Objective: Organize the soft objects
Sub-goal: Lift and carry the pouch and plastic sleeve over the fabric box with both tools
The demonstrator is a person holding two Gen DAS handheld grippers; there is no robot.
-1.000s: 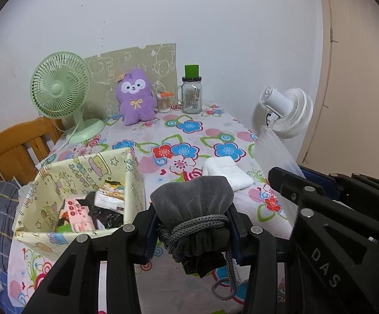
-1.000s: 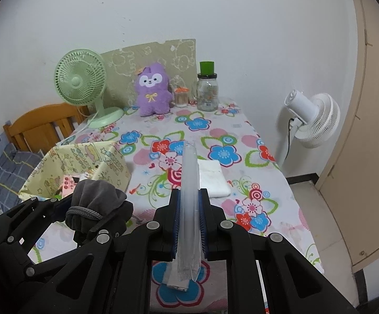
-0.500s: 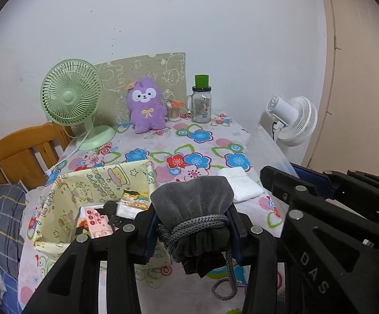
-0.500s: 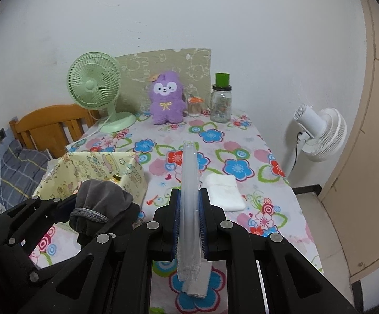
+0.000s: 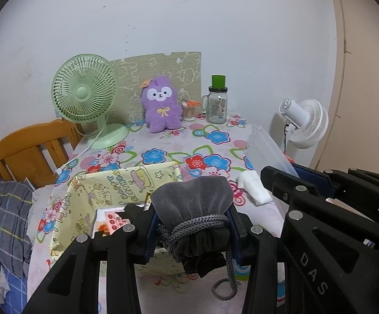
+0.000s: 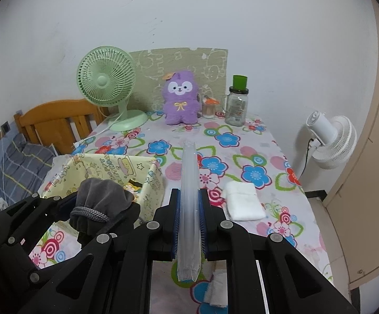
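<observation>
A carrying step appears to be in hand: both grippers are loaded and held above the near part of the table [image 6: 262, 141], and nothing has yet been set down. The left gripper [image 5: 192, 225] is clamped on a grey pouch [image 5: 193, 204], with its jaws pressed against the pouch's sides. The right gripper [image 6: 189, 209] is closed on a clear plastic bag [image 6: 188, 198], which is held on edge and stands upright between the jaws.

The pouch is seen to hang above the near right part of the yellow box [image 5: 126, 180], which sits on the near left of the table and already holds small packets. Two readings are possible: the pouch is meant for the box, or it is meant for the plastic bag. If the box is the goal, a small lowering and a release would be called for. If the bag is the goal, its mouth would first have to be opened, which is not shown to be done.

The pouch is made of soft grey velvet-like cloth, bunched at the neck by a braided grey cord [image 5: 202, 226]; a loose loop of cord dangles below. It looks light and yielding, so it could slip or snag by the cord.

A folded white cloth [image 6: 243, 200] lies on the table to the right, well apart from the box. A purple plush toy [image 6: 180, 102] stands at the far edge.
</observation>
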